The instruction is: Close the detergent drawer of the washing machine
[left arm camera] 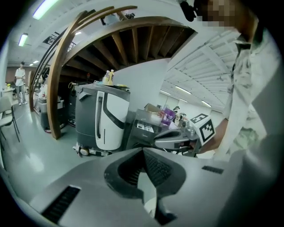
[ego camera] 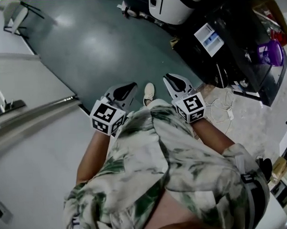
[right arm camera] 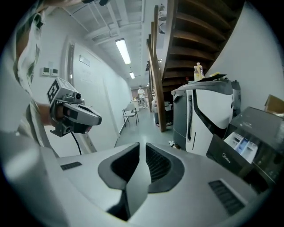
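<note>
The black washing machine stands at the upper right of the head view, its white and blue detergent drawer pulled out. The right gripper view shows the drawer at its right edge. Both grippers are held in front of the person, well short of the machine. My left gripper has its tips touching and is empty. My right gripper shows only a thin slit between its jaws and holds nothing. Each gripper appears in the other's view: right gripper, left gripper.
A purple bottle sits on top of the washing machine. A white and grey floor machine stands beside it. White cables lie on the floor near the right gripper. A white wall runs along the left, wooden stairs rise behind.
</note>
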The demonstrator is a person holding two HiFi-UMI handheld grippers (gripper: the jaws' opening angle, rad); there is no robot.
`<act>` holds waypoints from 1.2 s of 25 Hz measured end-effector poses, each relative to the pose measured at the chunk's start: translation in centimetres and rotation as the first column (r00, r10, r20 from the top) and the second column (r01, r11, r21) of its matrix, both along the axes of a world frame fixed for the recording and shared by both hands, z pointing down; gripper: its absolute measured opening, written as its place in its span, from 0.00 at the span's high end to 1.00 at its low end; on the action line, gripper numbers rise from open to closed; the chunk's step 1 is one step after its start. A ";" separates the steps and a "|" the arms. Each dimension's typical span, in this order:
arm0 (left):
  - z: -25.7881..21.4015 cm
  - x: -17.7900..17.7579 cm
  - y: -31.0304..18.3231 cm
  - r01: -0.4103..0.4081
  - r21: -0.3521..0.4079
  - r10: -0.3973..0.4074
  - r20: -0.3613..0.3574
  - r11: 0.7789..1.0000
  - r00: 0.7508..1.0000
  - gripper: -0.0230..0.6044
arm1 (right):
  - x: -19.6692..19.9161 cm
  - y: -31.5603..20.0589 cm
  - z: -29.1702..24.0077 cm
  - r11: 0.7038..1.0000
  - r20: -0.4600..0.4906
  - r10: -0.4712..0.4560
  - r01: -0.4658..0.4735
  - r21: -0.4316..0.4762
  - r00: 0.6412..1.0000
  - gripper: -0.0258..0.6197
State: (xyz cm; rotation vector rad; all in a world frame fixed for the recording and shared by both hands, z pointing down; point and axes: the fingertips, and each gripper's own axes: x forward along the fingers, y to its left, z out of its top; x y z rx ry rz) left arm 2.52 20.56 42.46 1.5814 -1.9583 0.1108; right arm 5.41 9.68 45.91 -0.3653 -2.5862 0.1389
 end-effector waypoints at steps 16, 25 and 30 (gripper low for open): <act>-0.5 -8.5 -14.5 -0.404 0.040 0.404 -0.002 0.914 0.915 0.93 | -2.6 -13.8 3.3 0.872 -0.041 0.489 -0.489 0.014 0.871 0.86; -2.1 -15.2 -17.4 -0.643 0.068 0.641 0.049 0.763 0.766 0.93 | -4.2 -17.2 4.6 0.627 -0.033 0.779 -0.776 0.060 0.627 0.84; -1.3 -19.3 -17.3 -0.693 0.073 0.693 0.031 0.717 0.720 0.93 | -5.0 -18.2 6.3 0.503 -0.031 0.864 -0.859 0.094 0.502 0.84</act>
